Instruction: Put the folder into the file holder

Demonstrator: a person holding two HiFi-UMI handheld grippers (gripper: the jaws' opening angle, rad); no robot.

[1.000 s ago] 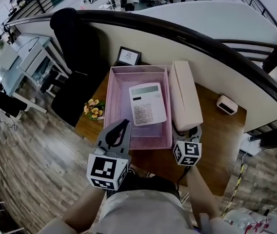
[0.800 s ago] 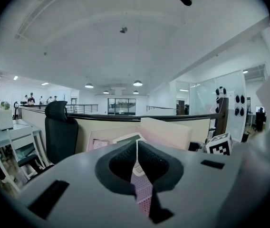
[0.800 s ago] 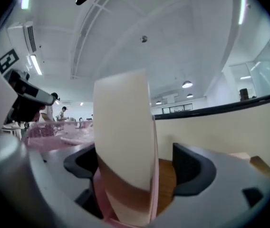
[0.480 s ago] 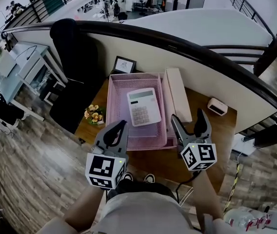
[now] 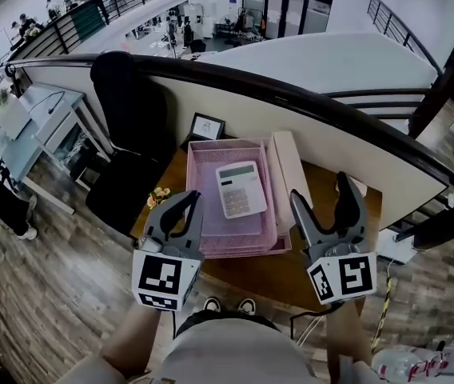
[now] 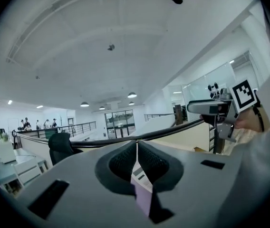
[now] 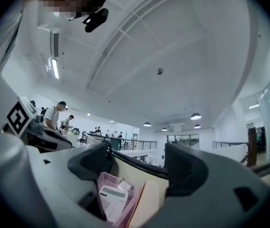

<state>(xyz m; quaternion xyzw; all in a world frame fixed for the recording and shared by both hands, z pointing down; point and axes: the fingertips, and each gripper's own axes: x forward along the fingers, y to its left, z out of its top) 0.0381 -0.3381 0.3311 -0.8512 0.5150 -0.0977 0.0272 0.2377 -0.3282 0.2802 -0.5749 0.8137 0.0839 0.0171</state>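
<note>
A pink mesh file holder [image 5: 211, 222] lies on the wooden desk with a white calculator [image 5: 240, 189] on top. A beige folder [image 5: 288, 170] lies along its right side, touching it. My right gripper [image 5: 320, 186] hovers raised over the desk's near right part, short of the folder. Its jaws stand wide and are closing, with nothing between them. In the right gripper view [image 7: 137, 156] the file holder [image 7: 107, 182] and folder [image 7: 147, 198] show far below. My left gripper [image 5: 193, 198] hovers near the holder's front left corner, shut and empty; its pads [image 6: 147, 163] meet.
A small picture frame [image 5: 206, 126] stands behind the file holder, and yellow flowers [image 5: 161, 197] lie at the desk's left edge. A black office chair [image 5: 127, 102] stands to the left. A curved dark railing [image 5: 307, 102] backs the desk [image 5: 251, 269]. People stand far off.
My right gripper has left the folder's near end, pulled back and risen with its jaws wide. The left gripper has risen a little. The desk now looks farther away.
</note>
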